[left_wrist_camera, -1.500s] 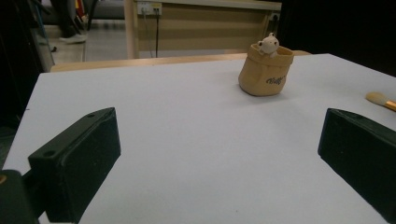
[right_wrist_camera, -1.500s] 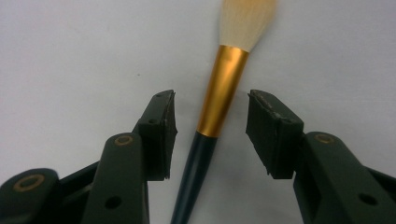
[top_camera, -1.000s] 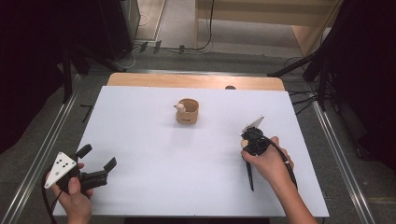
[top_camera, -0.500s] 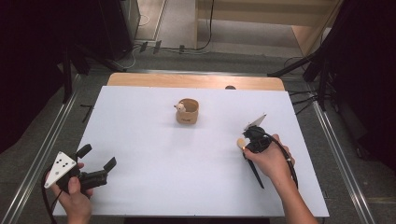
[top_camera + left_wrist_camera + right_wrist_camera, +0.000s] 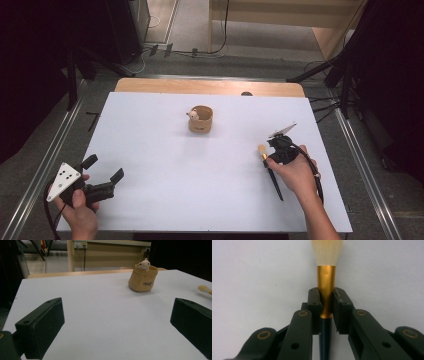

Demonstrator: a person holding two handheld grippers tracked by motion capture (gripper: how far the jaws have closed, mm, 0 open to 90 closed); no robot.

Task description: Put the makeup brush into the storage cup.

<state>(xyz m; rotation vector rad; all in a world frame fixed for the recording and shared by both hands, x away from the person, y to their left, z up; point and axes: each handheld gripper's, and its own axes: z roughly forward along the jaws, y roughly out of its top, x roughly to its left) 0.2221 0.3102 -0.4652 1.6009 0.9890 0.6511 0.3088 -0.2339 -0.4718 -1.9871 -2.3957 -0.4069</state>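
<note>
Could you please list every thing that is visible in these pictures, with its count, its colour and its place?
Brush: one, pale bristles, gold ferrule, dark handle; right side of the table, clamped at the ferrule.
Cup: one, tan, sack-shaped, with a small pale figure at its rim; upright on the far middle of the table.
Table: one, white top with a wooden far edge.
Rails: two, metal, one along each side of the table.
Left gripper: one, black; near left corner, fingers wide apart with nothing between them.
Right gripper: one, black, shut on the brush.
Hands: two, each holding a gripper, coming in from the near edge.
</note>
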